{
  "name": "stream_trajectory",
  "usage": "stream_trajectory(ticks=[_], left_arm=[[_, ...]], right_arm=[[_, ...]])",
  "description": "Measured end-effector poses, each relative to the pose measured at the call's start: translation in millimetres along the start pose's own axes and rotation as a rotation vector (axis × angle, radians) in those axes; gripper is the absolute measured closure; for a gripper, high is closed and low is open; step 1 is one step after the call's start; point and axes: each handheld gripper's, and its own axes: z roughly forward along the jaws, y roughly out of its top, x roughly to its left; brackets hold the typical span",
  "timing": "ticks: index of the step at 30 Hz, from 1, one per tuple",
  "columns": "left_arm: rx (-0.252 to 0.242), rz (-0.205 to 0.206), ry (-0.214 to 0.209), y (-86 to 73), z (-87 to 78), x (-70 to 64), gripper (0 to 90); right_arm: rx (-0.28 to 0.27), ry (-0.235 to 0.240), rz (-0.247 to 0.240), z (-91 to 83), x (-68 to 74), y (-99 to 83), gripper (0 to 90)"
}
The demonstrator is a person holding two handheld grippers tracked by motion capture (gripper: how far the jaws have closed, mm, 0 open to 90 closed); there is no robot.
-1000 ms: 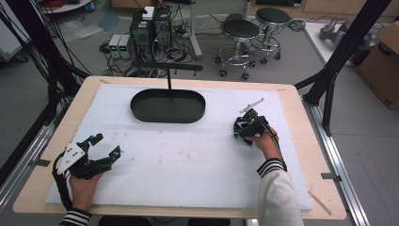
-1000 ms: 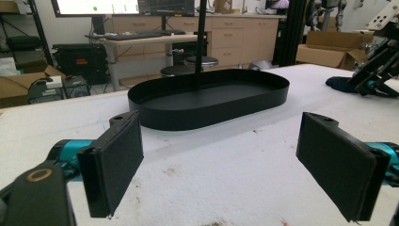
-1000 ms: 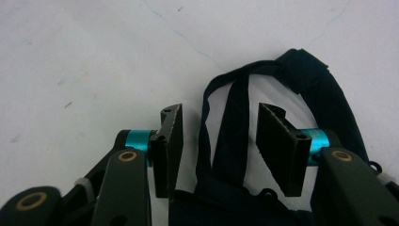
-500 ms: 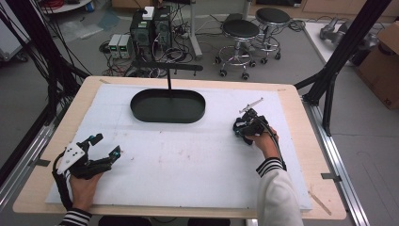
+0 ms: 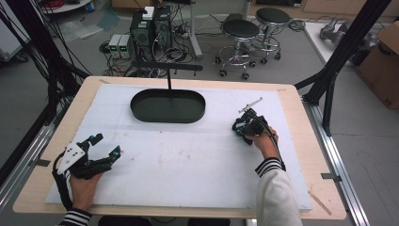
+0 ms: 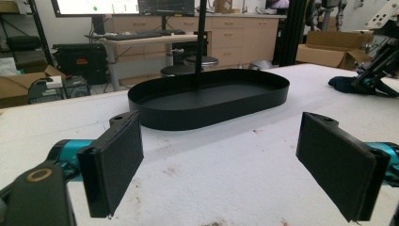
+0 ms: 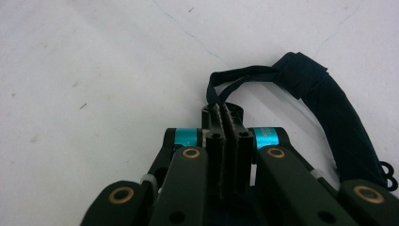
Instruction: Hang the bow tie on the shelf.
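Note:
My right gripper is shut on the thin strap of a dark blue rolled fabric bundle that lies on the white mat just beyond and to the right of its jaws. From above, that gripper and the bundle sit at the table's right, in front of the tray. My left gripper rests at the near left, open, with nothing between its pads. Far ahead of it stands a black oval tray.
From the black oval tray rises a thin black pole with a crossbar on top. The white mat covers most of the wooden table. Stools, computers and cables stand on the floor beyond the far edge.

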Motion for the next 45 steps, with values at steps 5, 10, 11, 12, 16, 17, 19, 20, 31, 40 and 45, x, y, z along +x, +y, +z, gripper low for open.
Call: stream_trajectory(ticks=[5, 10, 11, 12, 16, 17, 19, 20, 31, 40, 45], left_arm=[[-0.001, -0.001, 0.000, -0.1, 0.1, -0.1, 15.5], [-0.001, -0.001, 0.000, 0.0, 0.0, -0.2, 15.5], [-0.002, -0.001, 0.000, -0.1, 0.0, -0.1, 15.5], [-0.001, -0.001, 0.000, 0.0, 0.0, -0.1, 15.5], [-0.001, -0.001, 0.000, 0.0, 0.0, -0.2, 15.5], [-0.001, 0.000, 0.000, -0.1, 0.0, -0.2, 15.5], [0.000, 0.002, 0.000, 0.0, -0.2, -0.1, 15.5], [-0.002, 0.000, 0.000, -0.1, -0.1, -0.2, 15.5], [-0.002, 0.001, 0.000, -0.1, -0.2, -0.2, 15.5], [-0.003, 0.001, -0.001, -0.1, -0.3, -0.1, 15.5], [-0.003, 0.001, -0.001, -0.1, -0.3, -0.1, 15.5]], right_arm=[[-0.033, -0.017, -0.007, -3.8, 2.9, 2.1, 87.5], [-0.116, -0.020, 0.000, -12.8, 5.1, 4.8, 87.5], [-0.140, -0.022, 0.003, -15.1, 5.6, 5.4, 87.5], [-0.159, -0.023, 0.006, -17.1, 6.4, 6.1, 87.5], [-0.229, -0.035, 0.002, -24.5, 9.2, 8.6, 87.5], [-0.251, -0.045, -0.006, -26.3, 10.3, 9.2, 87.5], [-0.281, -0.062, -0.014, -30.1, 12.8, 10.4, 87.5], [-0.299, -0.073, -0.020, -31.6, 13.9, 11.2, 87.5], [-0.490, -0.122, -0.004, -46.1, 25.1, 19.1, 87.5], [-0.624, -0.129, 0.046, -54.8, 31.2, 25.8, 87.4], [-0.666, -0.131, 0.058, -57.6, 35.0, 32.9, 87.5]])
